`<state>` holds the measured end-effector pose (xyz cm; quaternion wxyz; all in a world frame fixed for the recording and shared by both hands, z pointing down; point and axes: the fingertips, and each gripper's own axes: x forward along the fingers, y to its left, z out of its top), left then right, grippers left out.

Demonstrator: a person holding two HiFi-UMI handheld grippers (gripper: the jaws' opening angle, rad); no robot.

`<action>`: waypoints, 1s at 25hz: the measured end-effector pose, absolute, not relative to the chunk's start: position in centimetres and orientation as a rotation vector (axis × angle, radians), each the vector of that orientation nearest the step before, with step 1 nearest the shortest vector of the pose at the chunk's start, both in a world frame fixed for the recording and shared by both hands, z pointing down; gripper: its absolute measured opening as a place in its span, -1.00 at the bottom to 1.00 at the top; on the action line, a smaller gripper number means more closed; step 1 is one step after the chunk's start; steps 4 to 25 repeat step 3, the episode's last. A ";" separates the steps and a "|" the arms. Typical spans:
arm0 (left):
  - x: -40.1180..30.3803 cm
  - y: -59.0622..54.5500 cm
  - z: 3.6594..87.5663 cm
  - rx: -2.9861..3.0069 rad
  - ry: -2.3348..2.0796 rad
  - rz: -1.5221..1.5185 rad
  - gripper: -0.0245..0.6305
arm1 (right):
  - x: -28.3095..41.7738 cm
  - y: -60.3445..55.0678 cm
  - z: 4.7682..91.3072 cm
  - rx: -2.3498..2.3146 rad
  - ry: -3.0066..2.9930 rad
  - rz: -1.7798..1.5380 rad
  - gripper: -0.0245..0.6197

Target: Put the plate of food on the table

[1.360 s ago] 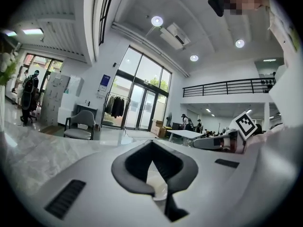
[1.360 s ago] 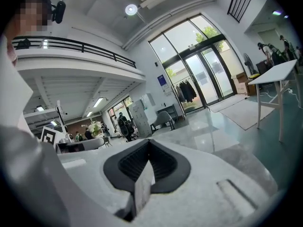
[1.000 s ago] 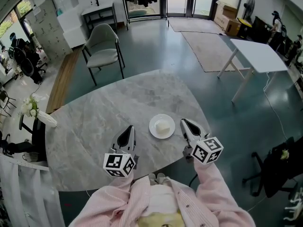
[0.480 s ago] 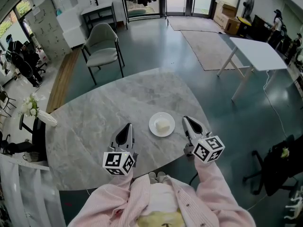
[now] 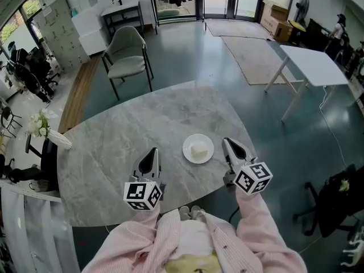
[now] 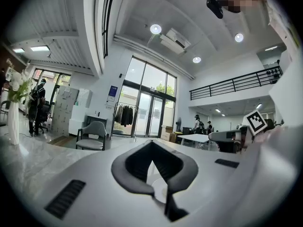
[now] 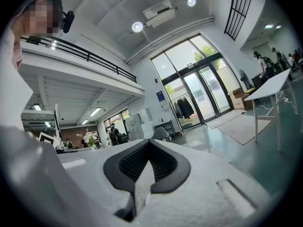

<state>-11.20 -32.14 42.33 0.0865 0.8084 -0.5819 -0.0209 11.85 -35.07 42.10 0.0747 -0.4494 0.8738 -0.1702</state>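
Note:
A small white plate (image 5: pixel 198 149) with a pale block of food (image 5: pixel 198 151) rests on the grey marble table (image 5: pixel 125 135), near its front right side. My left gripper (image 5: pixel 152 153) hovers to the plate's left, jaws shut and nothing in them. To the plate's right, near the table's edge, my right gripper (image 5: pixel 228 143) is likewise shut and empty. Neither touches the plate. In the left gripper view the left gripper (image 6: pixel 151 144) shows its closed jaws over the tabletop. The right gripper view has the right gripper (image 7: pixel 150 144) shut too.
A grey chair (image 5: pixel 126 56) stands beyond the table's far edge. A vase of white flowers (image 5: pixel 42 127) sits at the table's left end. A white table (image 5: pixel 313 64) and a rug (image 5: pixel 250 53) lie to the far right, and a black office chair (image 5: pixel 335 203) is at the near right.
The head view has shifted slightly. Both grippers stay shut beside the plate, and the plate rests in the same spot on the table.

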 end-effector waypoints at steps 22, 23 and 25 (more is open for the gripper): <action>-11.6 -32.0 42.4 2.396 -1.743 -0.063 -0.95 | 11.7 -35.1 42.1 -1.347 2.623 -0.508 -0.91; -11.6 -32.0 42.4 2.396 -1.743 -0.063 -0.95 | 11.7 -35.1 42.1 -1.347 2.623 -0.508 -0.91; -11.6 -32.0 42.4 2.396 -1.743 -0.063 -0.95 | 11.7 -35.1 42.1 -1.347 2.623 -0.508 -0.91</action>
